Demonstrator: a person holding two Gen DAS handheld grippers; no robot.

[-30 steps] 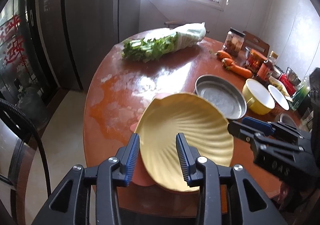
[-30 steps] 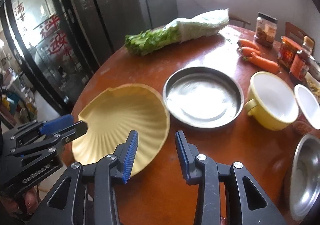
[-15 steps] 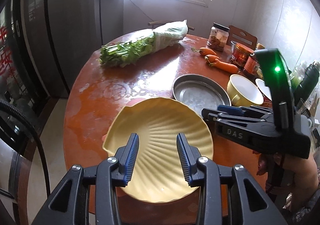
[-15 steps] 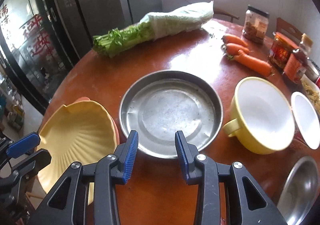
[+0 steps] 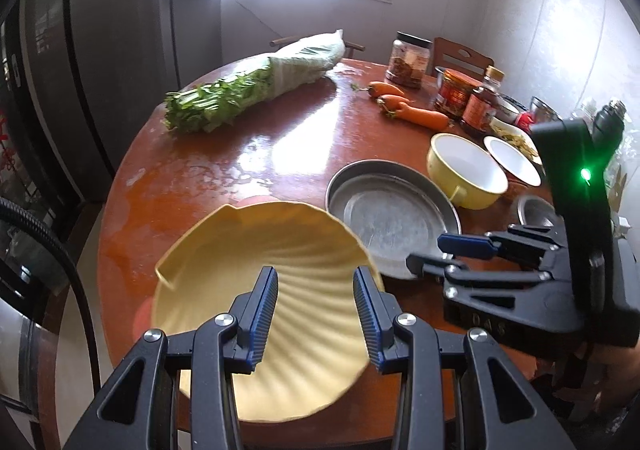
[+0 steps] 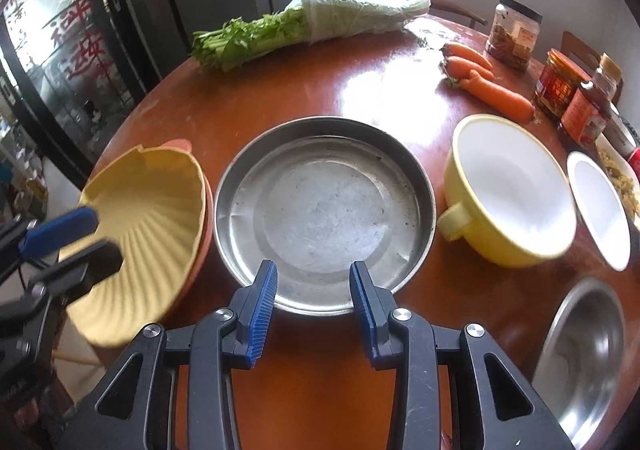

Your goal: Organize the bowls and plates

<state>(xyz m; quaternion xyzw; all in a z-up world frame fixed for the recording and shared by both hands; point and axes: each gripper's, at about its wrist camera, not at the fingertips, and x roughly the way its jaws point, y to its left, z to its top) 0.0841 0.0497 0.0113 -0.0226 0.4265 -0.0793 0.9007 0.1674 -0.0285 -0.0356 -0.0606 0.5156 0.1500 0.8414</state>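
Since a second ago both grippers have shifted rightward over the round wooden table [image 5: 208,169]: left wrist view formerly centred on the yellow shell-shaped plate with the metal pan far off, now pan lies close at right; right wrist view formerly had the shell plate between its fingers, now the pan. Left wrist view: left gripper [image 5: 316,310] hovers over the yellow shell-shaped plate [image 5: 260,250], jaws at a narrow gap, nothing pinched; plate sits at the near table edge on top of an orange plate [image 5: 142,320], only a sliver showing. Round metal pan [image 5: 390,213] lies just right of it, then a yellow bowl with a handle [image 5: 466,171] and a small white bowl [image 5: 512,159]. Right gripper [image 5: 444,250] reaches in from the right over the pan's near rim. Carrots [image 5: 412,111], jars [image 5: 408,59] and wrapped greens [image 5: 256,87] lie farther back. Right wrist view: right gripper [image 6: 312,308] is poised above the near rim of the metal pan [image 6: 324,209], jaws narrowly apart, gripping nothing. Shell plate [image 6: 148,217] is left of the pan, touching or nearly so; left gripper [image 6: 76,242] over it, blurred. Yellow bowl [image 6: 508,189] right of pan, white bowl [image 6: 598,205] beyond, steel bowl [image 6: 584,358] at lower right.
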